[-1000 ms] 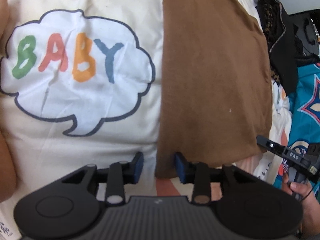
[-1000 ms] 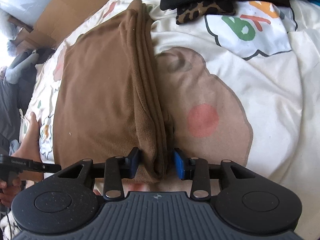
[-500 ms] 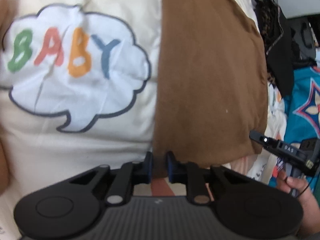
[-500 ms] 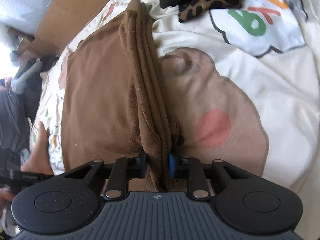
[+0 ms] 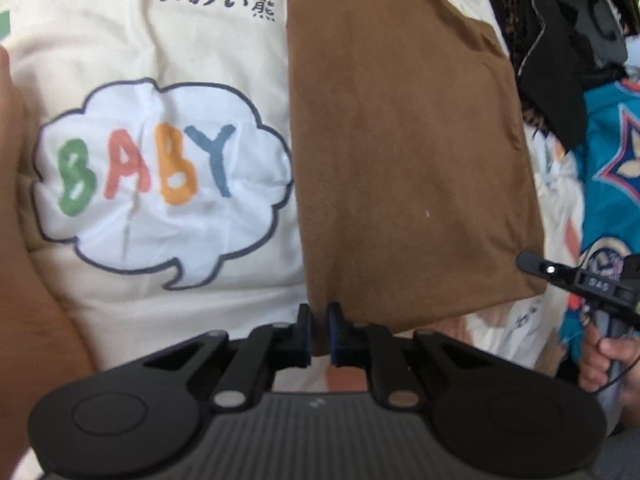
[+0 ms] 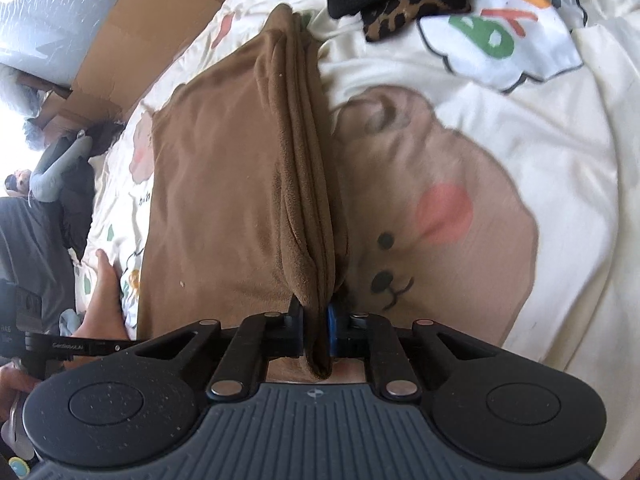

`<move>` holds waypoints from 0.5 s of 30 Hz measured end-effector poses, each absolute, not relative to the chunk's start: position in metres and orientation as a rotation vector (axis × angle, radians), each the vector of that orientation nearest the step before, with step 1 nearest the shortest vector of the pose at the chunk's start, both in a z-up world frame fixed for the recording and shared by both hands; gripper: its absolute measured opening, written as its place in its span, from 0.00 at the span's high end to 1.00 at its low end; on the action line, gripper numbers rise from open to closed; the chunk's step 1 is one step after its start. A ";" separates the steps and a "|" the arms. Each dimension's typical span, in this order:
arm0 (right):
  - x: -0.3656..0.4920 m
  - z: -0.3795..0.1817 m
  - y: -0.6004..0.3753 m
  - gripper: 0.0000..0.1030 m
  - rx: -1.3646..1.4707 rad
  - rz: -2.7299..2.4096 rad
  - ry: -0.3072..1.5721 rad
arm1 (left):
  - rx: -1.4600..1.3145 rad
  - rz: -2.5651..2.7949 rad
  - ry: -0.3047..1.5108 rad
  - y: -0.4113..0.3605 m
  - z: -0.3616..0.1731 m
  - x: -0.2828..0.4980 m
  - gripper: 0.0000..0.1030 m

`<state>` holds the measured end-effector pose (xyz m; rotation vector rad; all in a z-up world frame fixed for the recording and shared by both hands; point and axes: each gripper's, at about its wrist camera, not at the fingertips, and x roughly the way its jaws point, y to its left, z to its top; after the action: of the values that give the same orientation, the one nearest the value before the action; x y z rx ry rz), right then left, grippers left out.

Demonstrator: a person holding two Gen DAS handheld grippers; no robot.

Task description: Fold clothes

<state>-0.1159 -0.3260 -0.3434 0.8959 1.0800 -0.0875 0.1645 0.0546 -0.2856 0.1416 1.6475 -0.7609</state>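
A brown garment (image 5: 404, 160), folded into a thick rectangle, lies on a cream bed cover (image 5: 192, 32). My left gripper (image 5: 319, 322) has its jaws closing on the garment's near left corner, and the blue pads pinch the cloth. In the right wrist view the brown garment (image 6: 224, 200) shows its stacked layered edge. My right gripper (image 6: 316, 314) has its jaws closing on the near end of that edge, with the folds pressed between the pads. A hand on the other gripper's handle (image 5: 600, 344) shows at the right of the left wrist view.
The cover carries a "BABY" cloud print (image 5: 160, 176) and a bear face (image 6: 436, 216). Black and leopard-print clothes (image 6: 412, 4) lie at the garment's far end. A teal patterned garment (image 5: 612, 148) lies beside them. Cardboard (image 6: 132, 36) stands beyond the bed.
Both grippers went from open, straddling the brown garment's edge, to pinching it. The left gripper rose and the BABY print slid lower in its view.
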 end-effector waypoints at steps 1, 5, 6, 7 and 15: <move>-0.117 -0.343 -0.323 0.91 0.895 -0.083 1.080 | 0.155 -0.756 1.650 0.054 -0.285 0.166 0.92; -0.123 -0.348 -0.313 0.91 0.926 -0.089 1.091 | 0.208 -0.756 1.661 0.052 -0.282 0.177 0.92; -0.123 -0.349 -0.311 0.91 0.929 -0.091 1.094 | 0.211 -0.757 1.665 0.052 -0.282 0.179 0.92; -0.123 -0.348 -0.310 0.91 0.928 -0.092 1.096 | 0.211 -0.757 1.671 0.053 -0.282 0.181 0.92; -0.124 -0.338 -0.307 0.87 0.853 -0.138 1.162 | 0.383 -0.692 1.756 0.060 -0.284 0.176 0.99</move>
<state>-0.1241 -0.3070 -0.3382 0.8527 1.1624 -0.1376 0.1765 0.0595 -0.2837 0.3831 1.7563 -0.6921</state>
